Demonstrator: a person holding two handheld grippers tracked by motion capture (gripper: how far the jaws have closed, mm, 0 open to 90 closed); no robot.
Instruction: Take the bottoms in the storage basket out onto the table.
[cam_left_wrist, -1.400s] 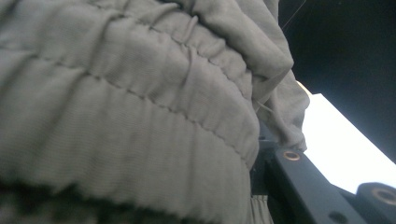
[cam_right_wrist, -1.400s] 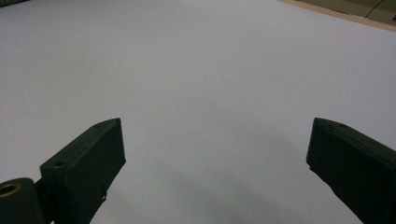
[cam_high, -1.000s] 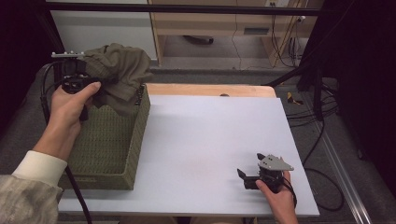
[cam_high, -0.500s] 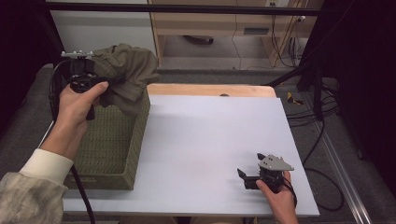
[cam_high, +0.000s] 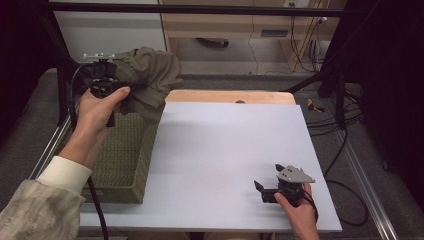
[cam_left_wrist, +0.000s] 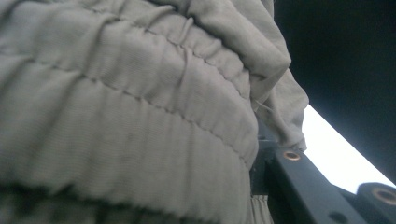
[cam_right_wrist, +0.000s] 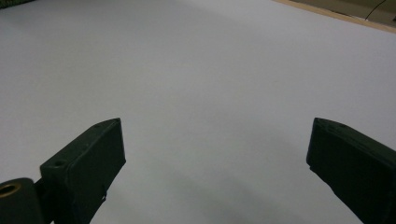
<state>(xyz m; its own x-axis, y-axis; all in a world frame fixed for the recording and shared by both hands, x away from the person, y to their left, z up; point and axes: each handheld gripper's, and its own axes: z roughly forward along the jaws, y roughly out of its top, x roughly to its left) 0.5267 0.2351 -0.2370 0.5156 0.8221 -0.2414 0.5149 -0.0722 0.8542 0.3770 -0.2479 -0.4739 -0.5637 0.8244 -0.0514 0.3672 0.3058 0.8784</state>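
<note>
The left gripper (cam_high: 106, 86) is clamped shut on an olive-green garment (cam_high: 150, 77), holding it bunched in the air above the far end of the woven basket (cam_high: 125, 155) at the table's left side. The cloth hangs from the jaws toward the right and down, its lower folds draping over the basket's far right corner next to the white table (cam_high: 225, 150). So the garment lies right at the left gripper and well apart from the right gripper (cam_high: 272, 192), which rests near the front right of the table with its jaws spread wide and nothing between them; in the right gripper view (cam_right_wrist: 215, 163) bare white surface lies between the two black jaws. Any spreading of the cloth onto the table would, I judge, mean carrying it rightward from the basket, with the left hand (cam_high: 97, 112) doing the work first. In the left gripper view the garment (cam_left_wrist: 140, 102) is soft ribbed knit with a gathered, stitched band, perhaps an elastic waistband, thick and crumpled with no clear long axis. The basket is a stiff rectangular box of coarse green weave, its long side running away from the person
</note>
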